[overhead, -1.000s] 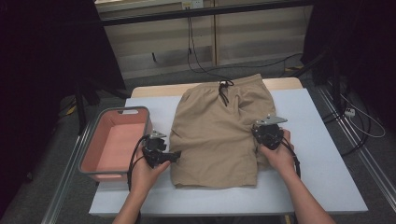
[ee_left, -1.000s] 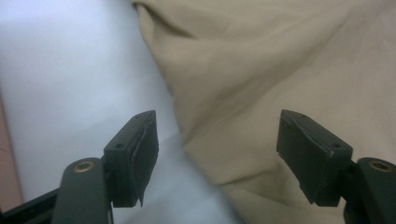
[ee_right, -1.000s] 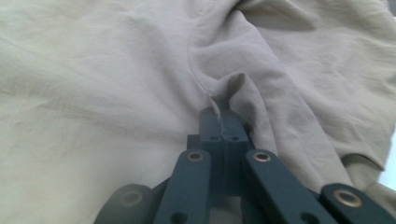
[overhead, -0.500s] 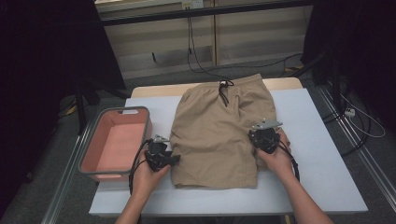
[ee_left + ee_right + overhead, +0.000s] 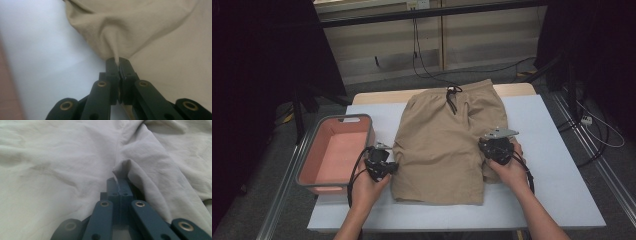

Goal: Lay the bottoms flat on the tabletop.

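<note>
Tan shorts [image 5: 444,145] lie flat mid-counter [image 5: 557,165]; they're soft, light, floppy, so you keep both side edges pinched: left hand-held gripper [image 5: 117,61] just closed on a fabric fold, right hand-held gripper [image 5: 117,181] clamped on the other edge w/ cloth bunched.
</note>
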